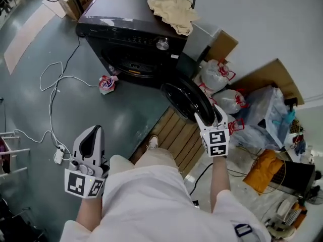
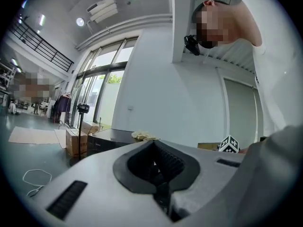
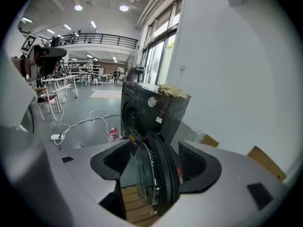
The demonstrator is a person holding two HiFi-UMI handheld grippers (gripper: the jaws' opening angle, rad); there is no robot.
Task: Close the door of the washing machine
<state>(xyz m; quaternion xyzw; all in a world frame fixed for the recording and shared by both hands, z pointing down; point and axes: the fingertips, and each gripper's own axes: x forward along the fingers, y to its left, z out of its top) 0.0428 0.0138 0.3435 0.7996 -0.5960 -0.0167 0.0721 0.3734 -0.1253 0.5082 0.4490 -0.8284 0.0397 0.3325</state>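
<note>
The black front-loading washing machine (image 1: 131,39) stands at the top of the head view, its drum opening facing the floor space. Its round door (image 1: 186,97) hangs open, swung out towards me. My right gripper (image 1: 208,117) is open at the door's free edge. In the right gripper view the door (image 3: 163,150) stands edge-on between the spread pads (image 3: 111,162), which do not press on it. My left gripper (image 1: 91,135) hangs low at the left, far from the machine, shut on nothing. Its view shows the machine (image 2: 111,138) in the distance.
A cream cloth (image 1: 174,6) lies on the machine's top. A slatted wooden board (image 1: 181,137) lies under the door by my foot (image 1: 152,142). Plastic bags (image 1: 217,74) and cardboard crowd the right. A white cable with a power strip (image 1: 58,155) and a small packet (image 1: 107,83) lie on the floor at the left.
</note>
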